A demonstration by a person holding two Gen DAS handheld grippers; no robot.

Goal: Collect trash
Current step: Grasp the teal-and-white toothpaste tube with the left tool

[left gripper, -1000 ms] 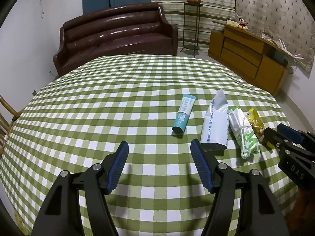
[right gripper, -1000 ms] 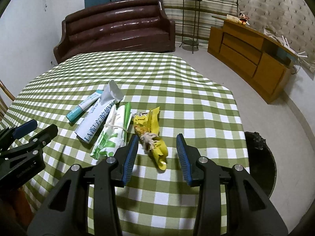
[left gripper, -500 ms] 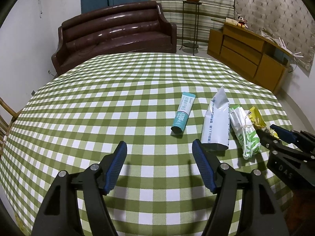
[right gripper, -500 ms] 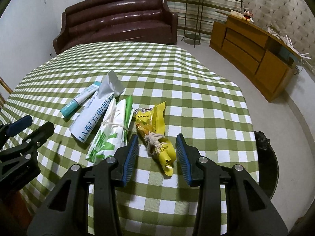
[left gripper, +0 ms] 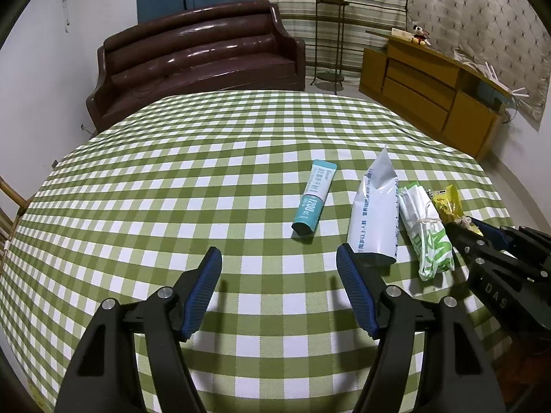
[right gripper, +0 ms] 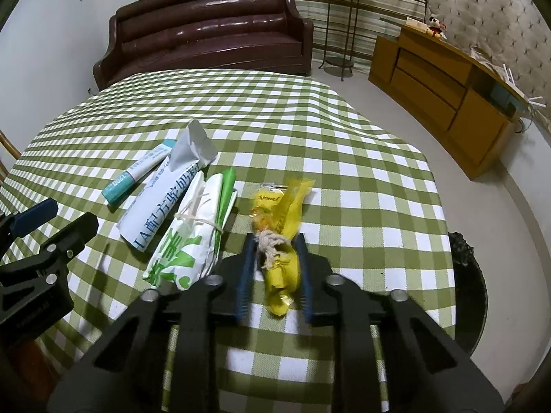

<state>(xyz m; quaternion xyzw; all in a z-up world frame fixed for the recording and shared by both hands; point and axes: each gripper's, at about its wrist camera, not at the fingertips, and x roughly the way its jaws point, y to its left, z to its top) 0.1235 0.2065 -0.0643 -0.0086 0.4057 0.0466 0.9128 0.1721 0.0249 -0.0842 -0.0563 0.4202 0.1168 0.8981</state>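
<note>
Several pieces of trash lie in a row on the green checked table (left gripper: 172,189): a teal tube (left gripper: 313,201) (right gripper: 136,176), a white pouch (left gripper: 375,213) (right gripper: 165,203), a green-and-white tied wrapper (left gripper: 427,234) (right gripper: 193,237) and a yellow tied wrapper (right gripper: 280,227) (left gripper: 447,203). My right gripper (right gripper: 275,265) has closed around the yellow wrapper, its jaws pressing both sides. My left gripper (left gripper: 279,292) is open and empty above the cloth, short of the tube and the pouch.
A dark round bin (right gripper: 468,289) stands on the floor beyond the table's right edge. A brown sofa (left gripper: 196,58) is behind the table, a wooden sideboard (left gripper: 430,96) and a plant stand (left gripper: 330,34) at the back right.
My right gripper moved forward over the yellow wrapper and its jaws closed on it. My left gripper stayed open and barely moved.
</note>
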